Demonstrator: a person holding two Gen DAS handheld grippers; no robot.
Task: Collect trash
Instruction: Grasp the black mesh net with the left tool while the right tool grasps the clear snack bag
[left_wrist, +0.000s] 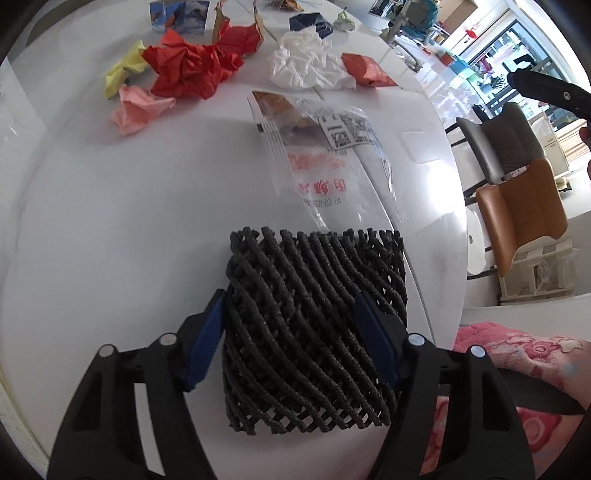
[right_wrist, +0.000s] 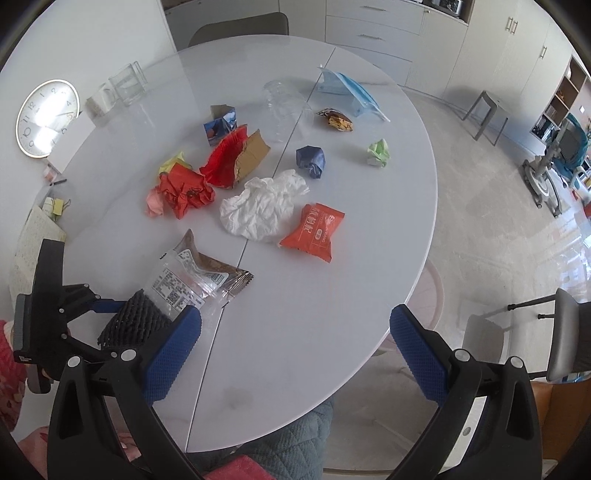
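The big white table (right_wrist: 332, 295) holds all the trash. The black net (left_wrist: 314, 314) lies on it at the near edge, and it is the thing to pick up now.

The left gripper (left_wrist: 290, 293) points down over the net. One of its blue fingers (left_wrist: 207, 336) is at the net's left side and the other sits on the net near its right side, so most of the net is between them. Both seem to touch it, but I cannot tell if they squeeze it yet. The right gripper (right_wrist: 295, 314) hangs to the right of the net with its fingers wide apart and nothing in them.

A clear bag (left_wrist: 325, 166) lies just past the net, and its near end touches the net or slips a bit under it. Well past the net are the white paper (left_wrist: 306, 62), the red paper (left_wrist: 188, 70) and the orange pack (left_wrist: 365, 70).

To do this step well, I think:
- Squeeze slow. The net looks soft and springy, so it may squash a lot before it holds
- Some net sticks out past the right finger, so it could flop or slip. Grab deep, not by the tips
- Lift straight up and watch the bag. It could catch in the holes and come along
- Keep the right gripper clear of the net
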